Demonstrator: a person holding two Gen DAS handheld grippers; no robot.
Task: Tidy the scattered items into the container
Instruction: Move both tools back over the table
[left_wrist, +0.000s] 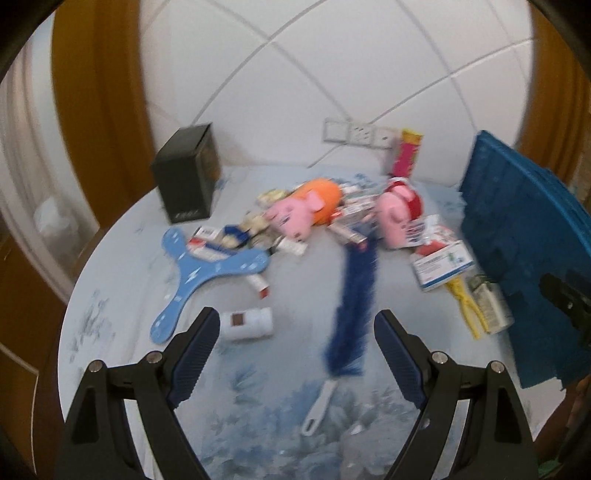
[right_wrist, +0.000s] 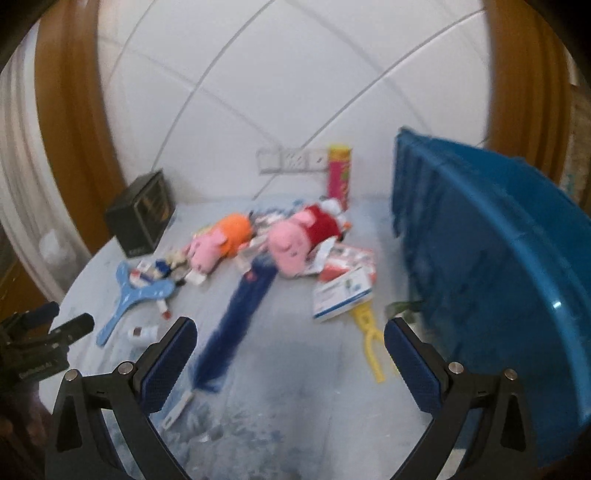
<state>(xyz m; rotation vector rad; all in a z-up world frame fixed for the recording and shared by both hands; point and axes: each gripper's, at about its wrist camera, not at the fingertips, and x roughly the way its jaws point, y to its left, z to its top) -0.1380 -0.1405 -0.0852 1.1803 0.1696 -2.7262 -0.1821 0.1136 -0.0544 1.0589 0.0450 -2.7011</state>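
Both claws, left gripper (left_wrist: 291, 332) and right gripper (right_wrist: 290, 343), spread apart and empty above the blue duster (left_wrist: 352, 302) (blurred), blue container (right_wrist: 498, 266) at right.

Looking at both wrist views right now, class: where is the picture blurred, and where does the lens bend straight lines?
Left wrist view: motion blur smears the blue brush and pink plush toys, while the left claw stays sharp; wall tile seams curve. Right wrist view: similar smear, worst on the blue container; the right claw is crisp, and dark corners ring the frame.
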